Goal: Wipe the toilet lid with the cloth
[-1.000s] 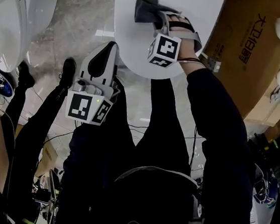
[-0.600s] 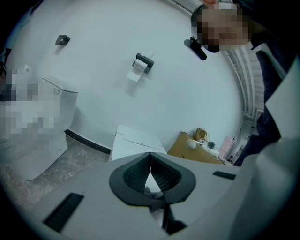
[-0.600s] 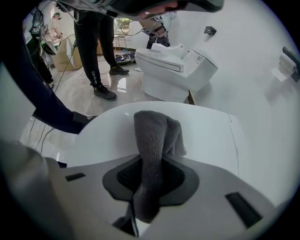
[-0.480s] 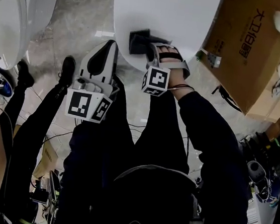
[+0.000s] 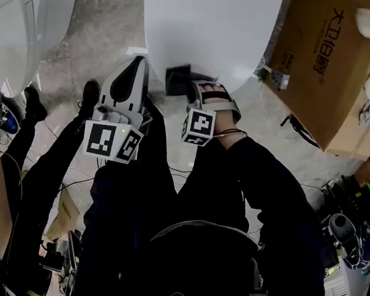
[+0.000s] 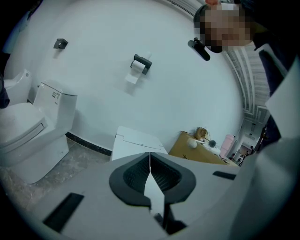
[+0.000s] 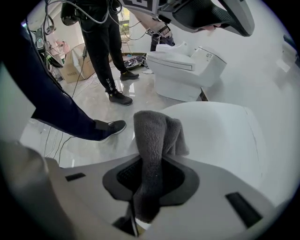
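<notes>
Right gripper (image 5: 191,88) has pulled back down the toilet lid (image 5: 206,26) over the last 1 s; the cloth (image 5: 178,79) now sits at the lid's near rim. Its jaws pinch the folded grey cloth. Left gripper (image 5: 128,80) is off to the side, jaws pressed together, empty. Judgement: 1 stroke about done, with the lid's sides and far end probably left

Dim, even light — fisheye warp, dark vignetted edges.
</notes>
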### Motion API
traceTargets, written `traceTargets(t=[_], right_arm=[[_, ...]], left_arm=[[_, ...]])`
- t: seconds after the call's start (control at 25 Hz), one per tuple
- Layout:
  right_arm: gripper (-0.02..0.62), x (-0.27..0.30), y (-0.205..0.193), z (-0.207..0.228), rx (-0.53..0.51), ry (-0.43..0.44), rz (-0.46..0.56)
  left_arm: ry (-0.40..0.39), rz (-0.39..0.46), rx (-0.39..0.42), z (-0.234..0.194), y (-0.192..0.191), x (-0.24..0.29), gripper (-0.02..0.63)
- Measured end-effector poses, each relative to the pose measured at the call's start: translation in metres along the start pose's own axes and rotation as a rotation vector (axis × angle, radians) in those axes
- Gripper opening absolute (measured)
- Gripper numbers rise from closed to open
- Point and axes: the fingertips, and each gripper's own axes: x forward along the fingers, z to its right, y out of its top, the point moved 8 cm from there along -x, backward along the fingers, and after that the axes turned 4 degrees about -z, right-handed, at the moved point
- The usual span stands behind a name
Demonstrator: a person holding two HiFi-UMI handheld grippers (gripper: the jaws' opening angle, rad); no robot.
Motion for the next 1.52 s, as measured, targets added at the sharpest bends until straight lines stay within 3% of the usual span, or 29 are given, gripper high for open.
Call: traceTargets(t=[0.16, 0.32, 0.44, 0.68, 0.88, 1.28, 1.52], right_arm=[[0.089, -0.006, 0.002, 0.002, 0.020, 0.032, 0.004], [0.089, -0.010, -0.001, 0.038, 0.076, -0.063, 0.020], [0.089, -0.012, -0.003, 0.084, 0.104, -0.153, 0.036], [0.089, -0.019, 0.017, 0.195, 0.060, -0.358, 0.048], [0.089, -0.015, 0.047, 0.280, 0.002, -0.457, 0.058], [0.089, 0.023, 0.087, 0.378, -0.070, -0.518, 0.052], [0.089, 0.057, 0.103, 0.394, -0.102, -0.447, -0.004]], left_arm=[[0.007, 0.004, 0.001, -0.001, 0.001, -0.001, 0.017], [0.015, 0.009, -0.002, -0.003, 0.001, -0.001, 0.017], [0.021, 0.014, -0.007, -0.002, 0.000, -0.002, 0.017], [0.038, 0.018, -0.026, -0.007, 0.000, -0.005, 0.017], [0.076, 0.036, -0.048, -0.009, 0.005, -0.012, 0.017], [0.206, 0.090, -0.097, -0.042, 0.022, -0.018, 0.017], [0.225, 0.092, -0.106, -0.054, 0.026, -0.015, 0.015]])
